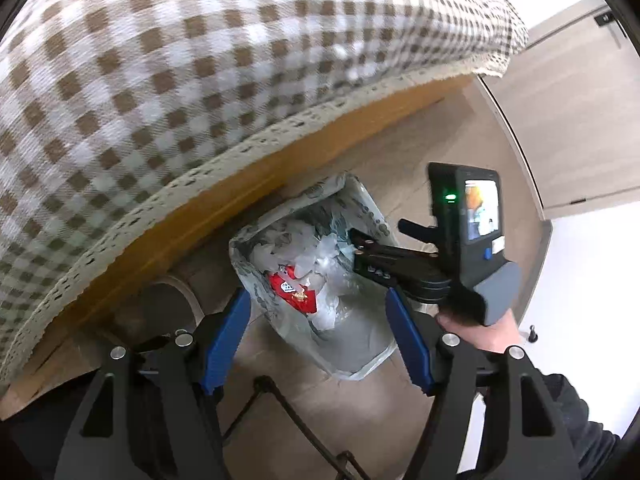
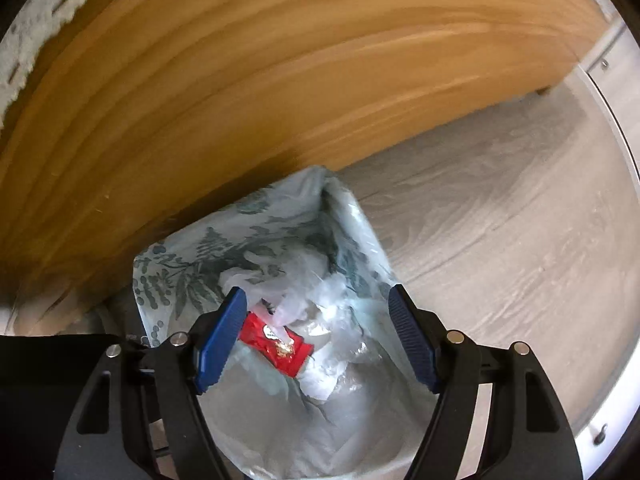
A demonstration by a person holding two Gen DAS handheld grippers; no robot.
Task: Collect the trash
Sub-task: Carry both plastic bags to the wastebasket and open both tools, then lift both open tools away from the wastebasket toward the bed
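Two grippers hang over the rectangular waste bin lined with a pale, leaf-printed plastic bag (image 2: 256, 232), which stands on the floor just beside the orange-brown wooden panel (image 2: 280, 80) under the brown-and-white checked tablecloth (image 1: 200, 80). The right gripper (image 2: 316, 336) points down into the bin's mouth with its blue-padded jaws spread wide and nothing between the pads. The crumpled red foil snack wrapper (image 2: 276, 348) lies below them, inside the bin, on top of the white and clear plastic scraps (image 2: 320, 304). The drop looks done, judging by how the wrapper rests free of both pads.

To finish this step well, lift the right gripper straight up out of the bin's mouth, keeping the jaws spread so no pad snags the loose liner or drags a scrap back out. Stay clear of the wooden panel on the far side of the bin.

The left gripper (image 1: 320, 336) is also released and empty, held above the bin's near side, well apart from its contents.

The wrapper is glossy red with a small white logo and a gold-brown torn patch; it looks light, flattened and creased, lying slantwise toward the bin's near-left part.
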